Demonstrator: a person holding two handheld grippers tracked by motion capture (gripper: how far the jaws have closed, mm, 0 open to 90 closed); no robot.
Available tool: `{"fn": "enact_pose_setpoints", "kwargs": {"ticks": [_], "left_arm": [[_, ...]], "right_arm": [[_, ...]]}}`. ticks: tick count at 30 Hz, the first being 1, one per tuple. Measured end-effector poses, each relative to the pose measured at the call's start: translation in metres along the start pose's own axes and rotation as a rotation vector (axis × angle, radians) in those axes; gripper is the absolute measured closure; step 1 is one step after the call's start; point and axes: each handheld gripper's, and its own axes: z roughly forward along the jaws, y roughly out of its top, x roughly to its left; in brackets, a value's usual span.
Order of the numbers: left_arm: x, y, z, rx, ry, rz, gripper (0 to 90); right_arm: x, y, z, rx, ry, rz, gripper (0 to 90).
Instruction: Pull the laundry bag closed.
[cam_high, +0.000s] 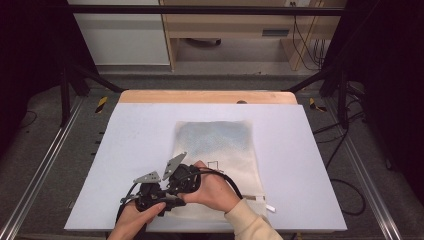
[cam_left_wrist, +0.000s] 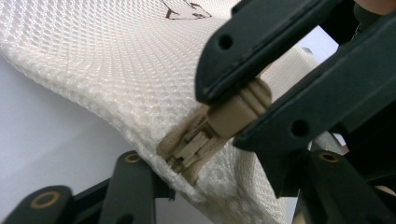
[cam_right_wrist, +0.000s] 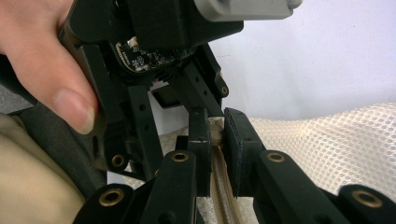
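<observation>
Cream honeycomb-mesh cloth for the bag (cam_left_wrist: 116, 70), rough and matt. Ribbed beige plastic zipper pull (cam_left_wrist: 238, 109). Smooth matt table sheet (cam_high: 135, 145).

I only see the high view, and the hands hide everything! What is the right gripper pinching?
Observer: The right gripper is shut on the beige zipper pull of the mesh bag.
Operator: And the other one?
Observer: The left gripper has its jaws either side of the bag's corner, by the slider; I can't tell if they pinch it.
Operator: What does the bag look like close up?
Observer: Cream netting, full of tiny honeycomb holes.
</observation>
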Motion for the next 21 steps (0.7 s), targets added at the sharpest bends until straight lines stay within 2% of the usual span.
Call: {"fn": "enact_pose_setpoints", "kwargs": {"ticks": [21], "left_arm": [[0.0067, -0.0008, 0.0014, 0.015, -0.005, -0.007, 75.5]], "right_arm": [[-0.0016, -0.0018, -0.0013, -0.006, -0.003, -0.003, 82.0]]}}
